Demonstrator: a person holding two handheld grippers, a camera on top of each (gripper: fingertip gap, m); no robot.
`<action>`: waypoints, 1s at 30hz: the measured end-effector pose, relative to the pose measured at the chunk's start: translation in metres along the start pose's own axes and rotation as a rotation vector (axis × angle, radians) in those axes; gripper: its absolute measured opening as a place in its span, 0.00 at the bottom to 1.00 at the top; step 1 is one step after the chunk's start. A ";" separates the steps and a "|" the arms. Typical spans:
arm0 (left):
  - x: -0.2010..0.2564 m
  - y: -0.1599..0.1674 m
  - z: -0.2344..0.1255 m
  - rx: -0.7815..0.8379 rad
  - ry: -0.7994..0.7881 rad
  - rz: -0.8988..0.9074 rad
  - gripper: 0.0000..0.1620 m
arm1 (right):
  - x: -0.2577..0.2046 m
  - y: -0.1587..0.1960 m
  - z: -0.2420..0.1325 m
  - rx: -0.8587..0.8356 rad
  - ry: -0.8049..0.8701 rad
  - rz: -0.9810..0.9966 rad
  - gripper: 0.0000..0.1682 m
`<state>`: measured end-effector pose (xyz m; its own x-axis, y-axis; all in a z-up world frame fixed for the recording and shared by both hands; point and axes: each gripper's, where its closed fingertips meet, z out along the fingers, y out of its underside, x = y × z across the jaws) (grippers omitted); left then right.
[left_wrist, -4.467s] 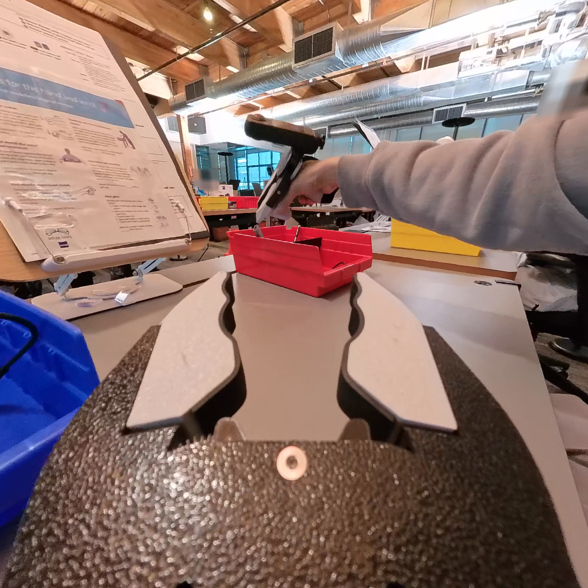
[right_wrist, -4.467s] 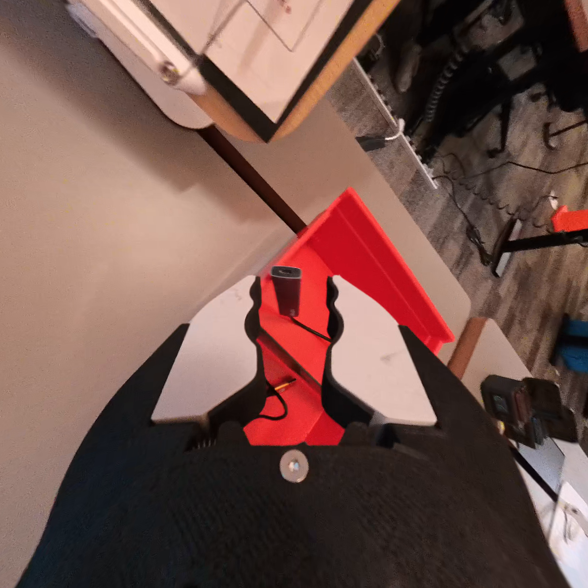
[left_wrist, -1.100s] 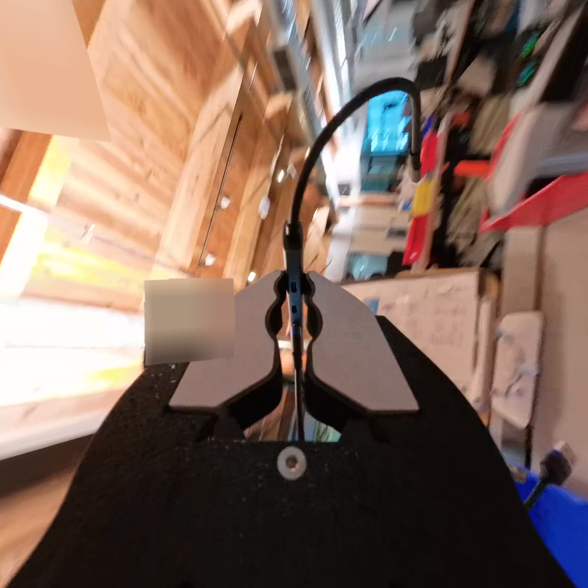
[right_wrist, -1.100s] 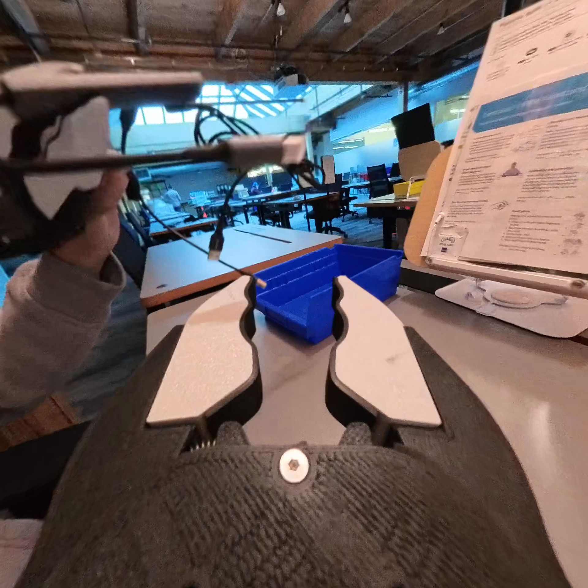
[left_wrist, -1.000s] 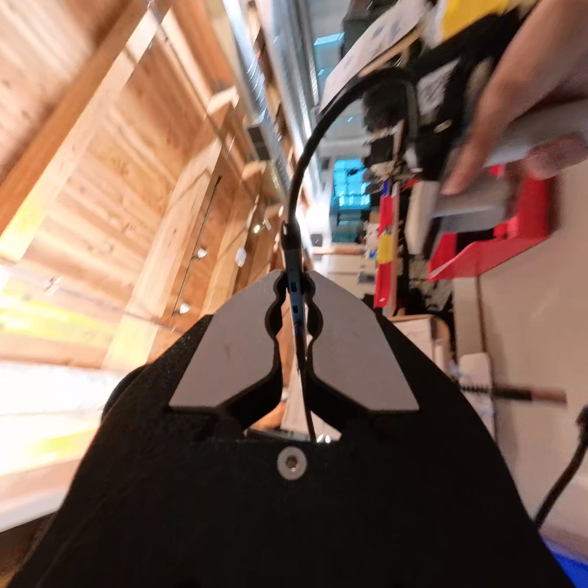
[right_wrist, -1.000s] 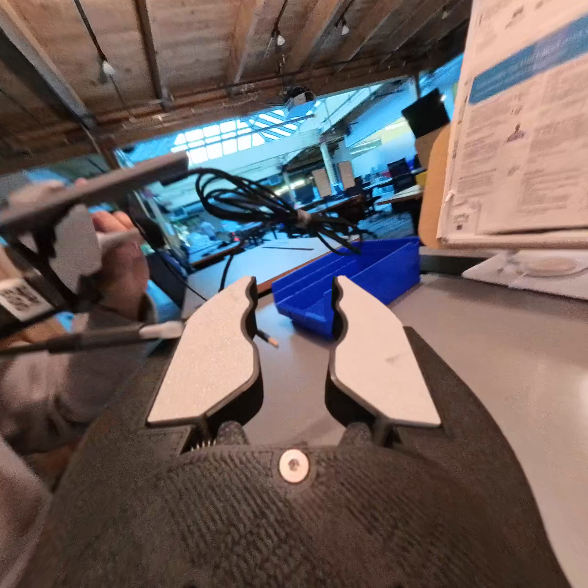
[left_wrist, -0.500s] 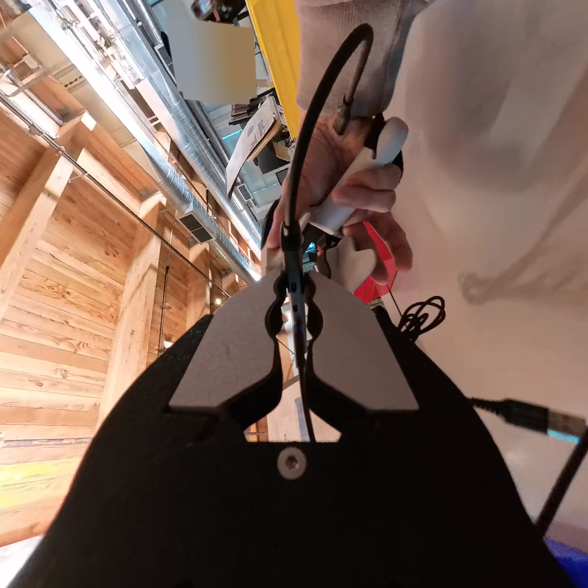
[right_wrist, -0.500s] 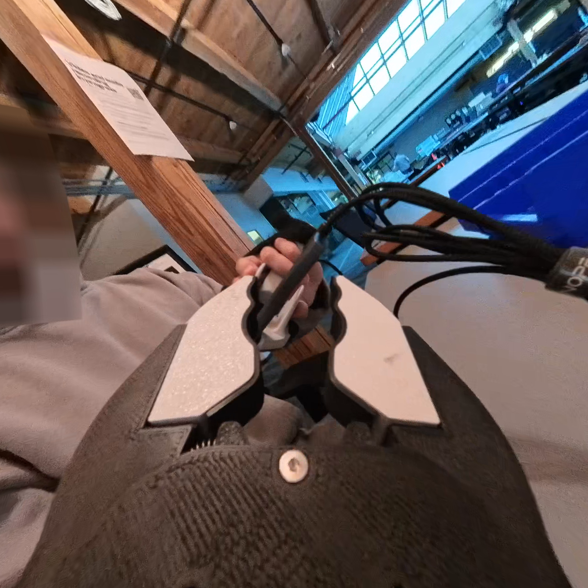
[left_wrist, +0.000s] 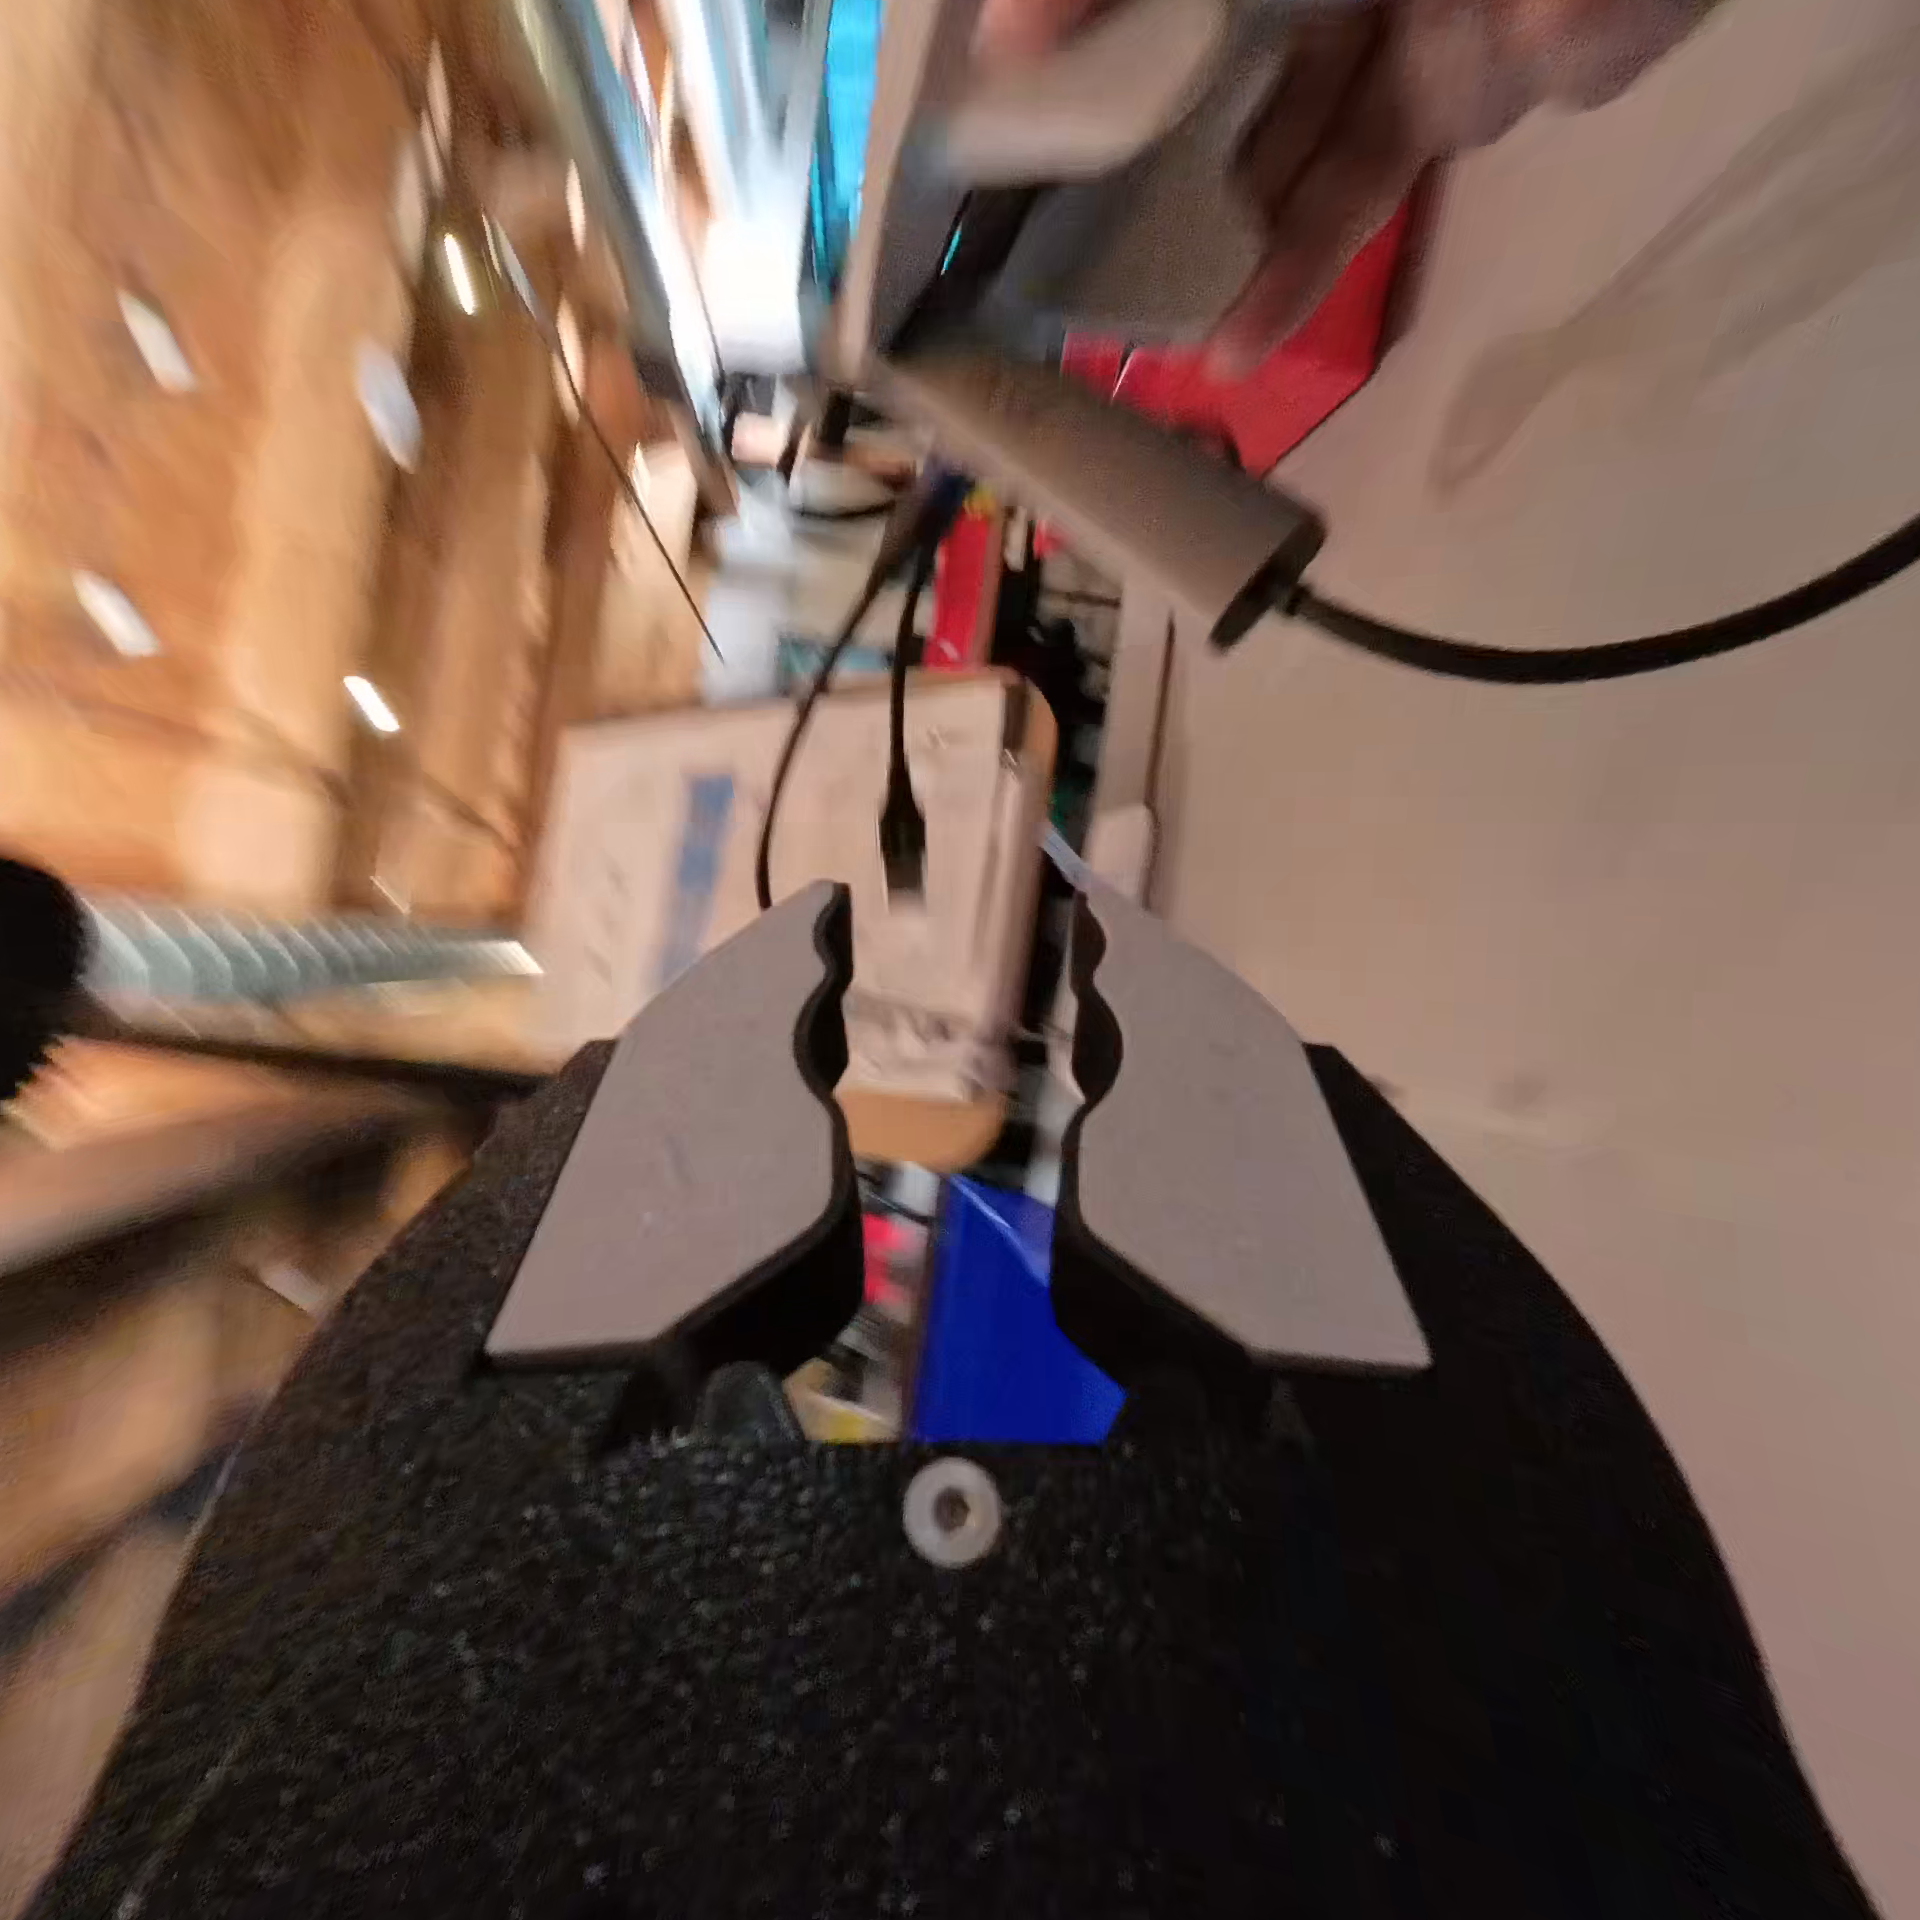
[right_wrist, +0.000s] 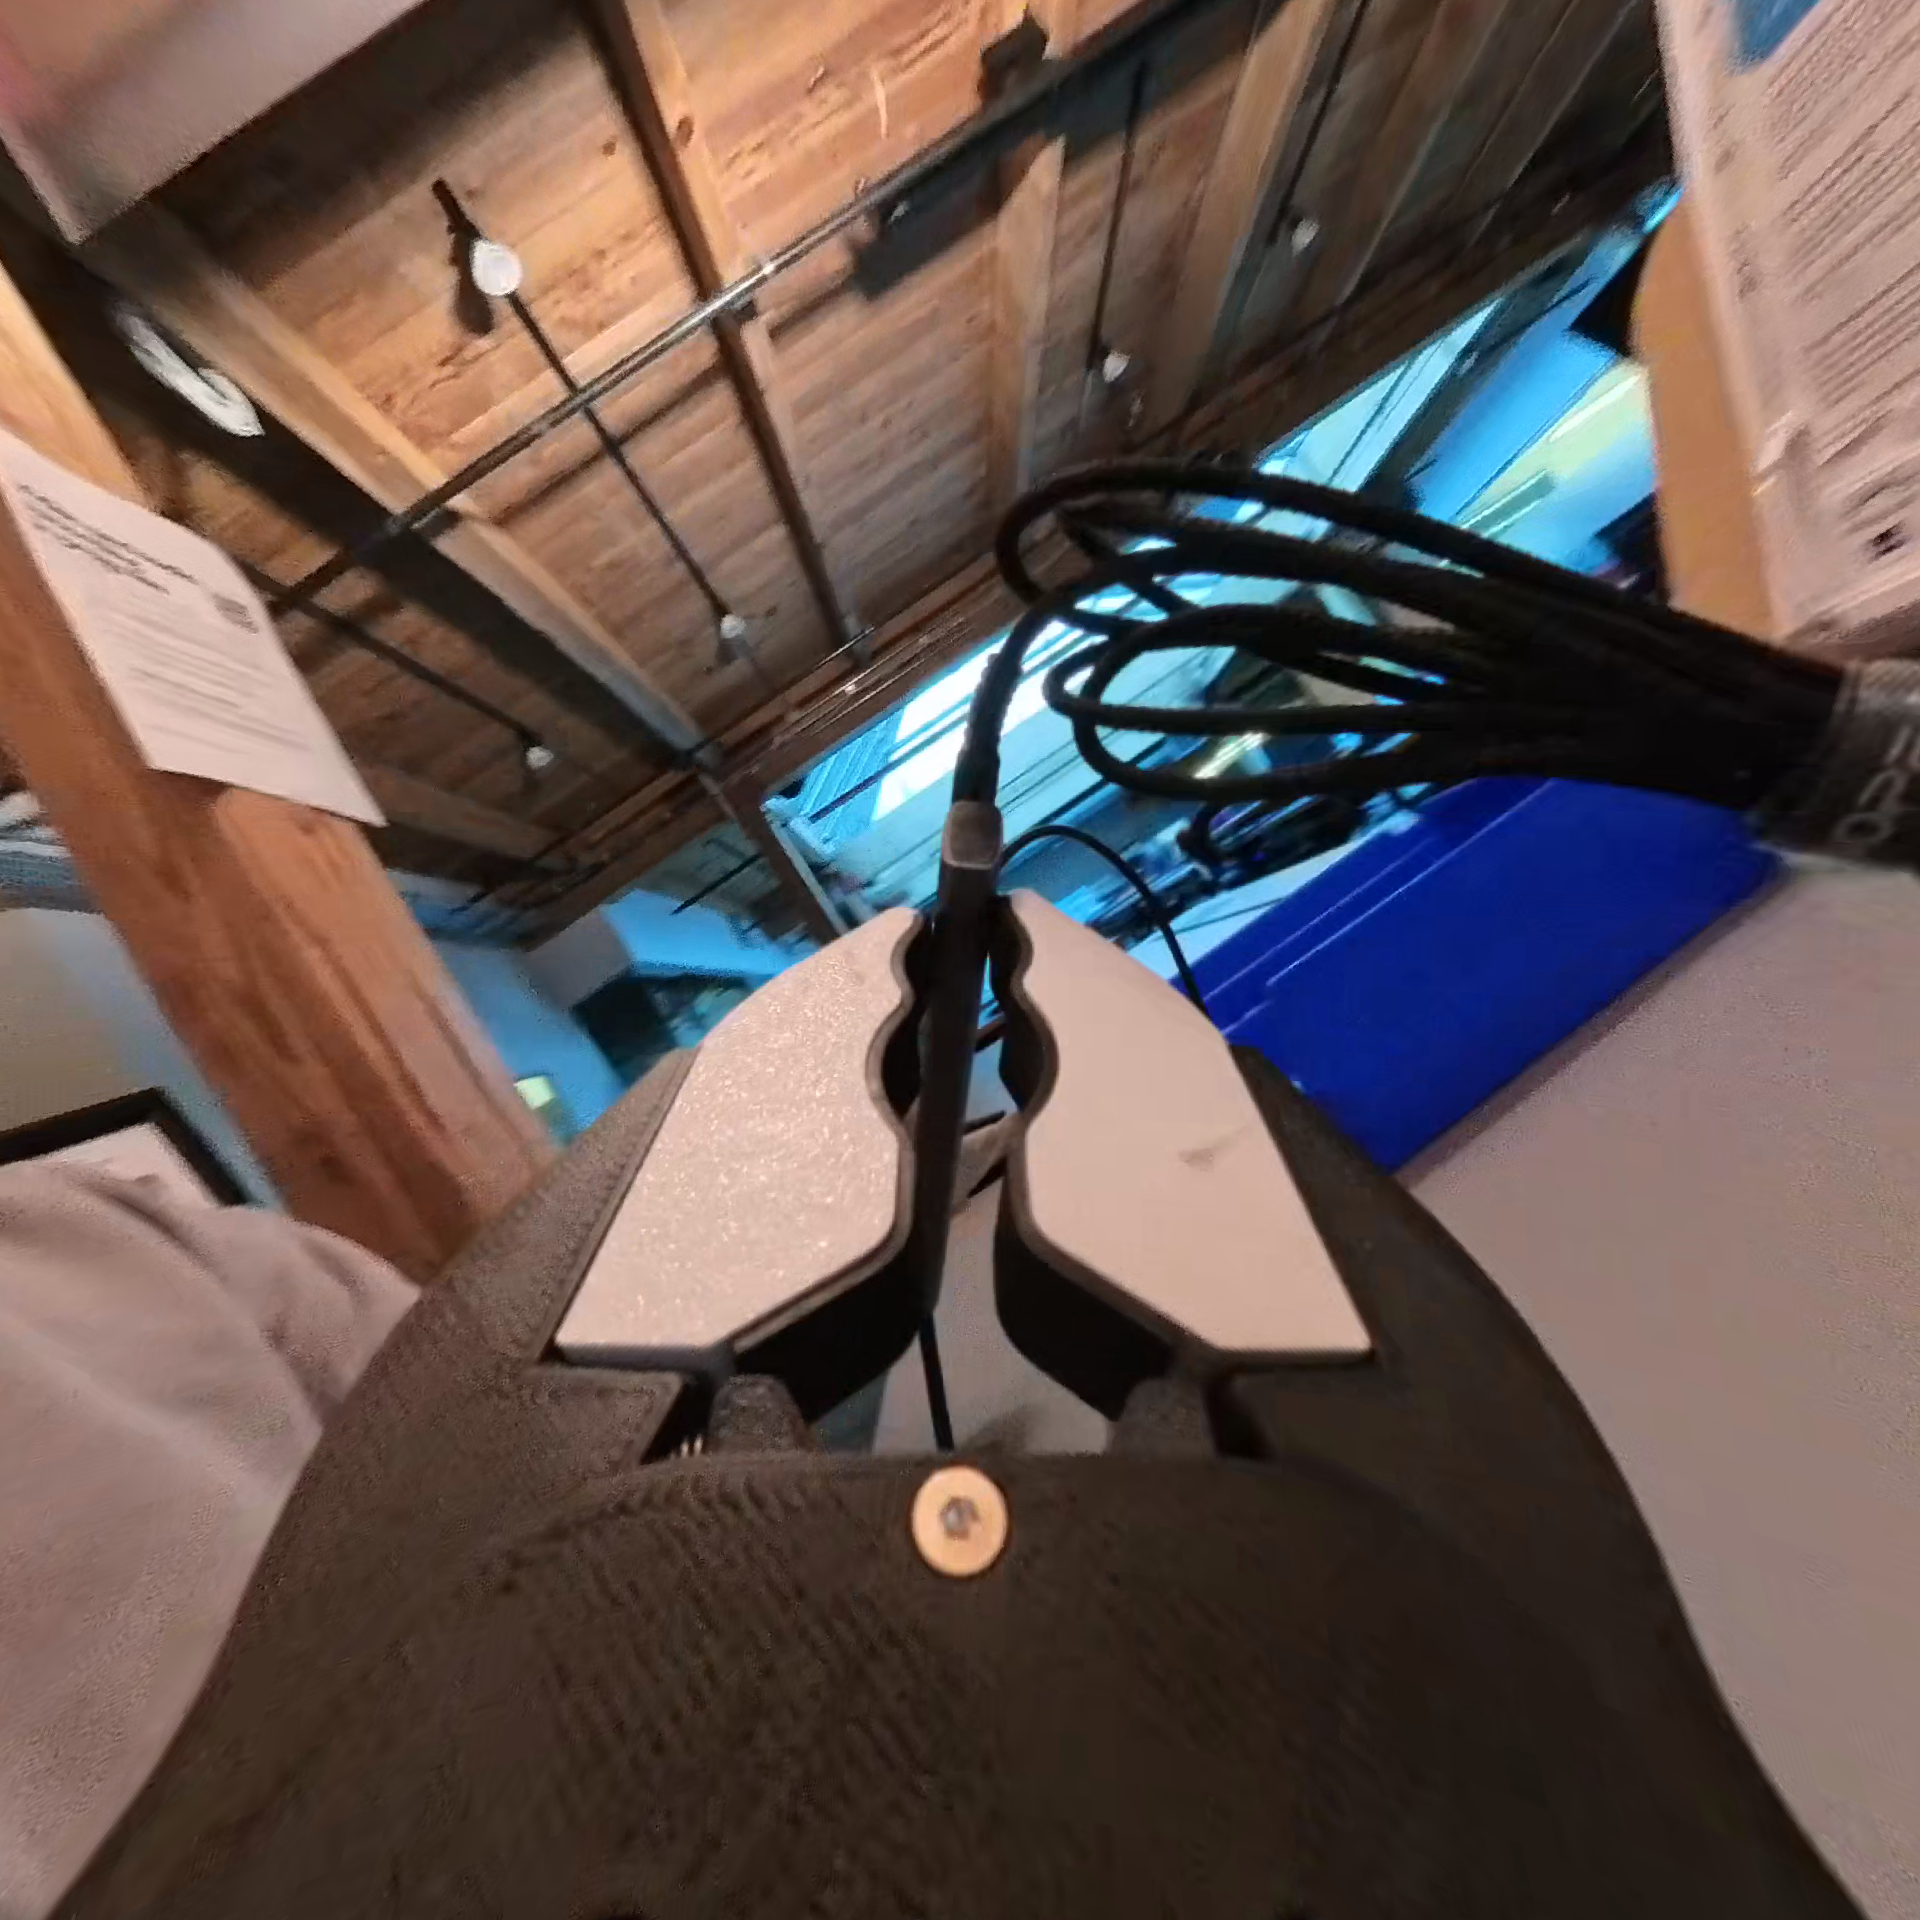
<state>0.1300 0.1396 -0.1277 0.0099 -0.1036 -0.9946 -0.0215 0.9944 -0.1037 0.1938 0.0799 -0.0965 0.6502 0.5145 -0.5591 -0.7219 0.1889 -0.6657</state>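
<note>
My right gripper (right_wrist: 961, 930) is shut on the long dark plug (right_wrist: 958, 997) of a black cable. The cable runs up from the jaws into a coiled bundle (right_wrist: 1351, 665) bound by a strap (right_wrist: 1870, 758) at the right. My left gripper (left_wrist: 956, 914) is open and empty, its view motion-blurred. Just beyond its tips a small black plug (left_wrist: 902, 842) hangs on a thin cable. Higher up in that view, the right gripper in a hand (left_wrist: 1143, 156) holds a grey plug (left_wrist: 1101, 468) with a black cable trailing right.
A blue bin (right_wrist: 1455, 966) stands on the pale table (right_wrist: 1662, 1299) and also shows between the left jaws (left_wrist: 997, 1320). A red bin (left_wrist: 1278, 364) is farther off. A wooden post with a paper sheet (right_wrist: 187, 644) and a grey sleeve (right_wrist: 125, 1351) are at the left.
The left gripper opened and let go of the cable it held. The right gripper, open before, closed on the cable's plug. Both views swung sharply.
</note>
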 end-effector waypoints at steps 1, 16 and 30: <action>0.001 0.015 -0.001 -0.058 0.020 -0.161 0.26 | 0.004 -0.010 -0.004 0.046 0.048 -0.049 0.07; 0.025 -0.012 0.038 -0.085 0.164 -0.909 0.14 | -0.010 -0.003 0.021 0.144 0.082 -0.274 0.07; -0.014 0.026 0.024 -0.314 -0.246 0.096 0.14 | 0.019 0.031 0.031 -0.041 0.170 0.129 0.16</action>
<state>0.1531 0.1670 -0.1161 0.2311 0.0360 -0.9723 -0.3380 0.9401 -0.0455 0.1763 0.1211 -0.1123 0.5858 0.3830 -0.7142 -0.7941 0.0949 -0.6004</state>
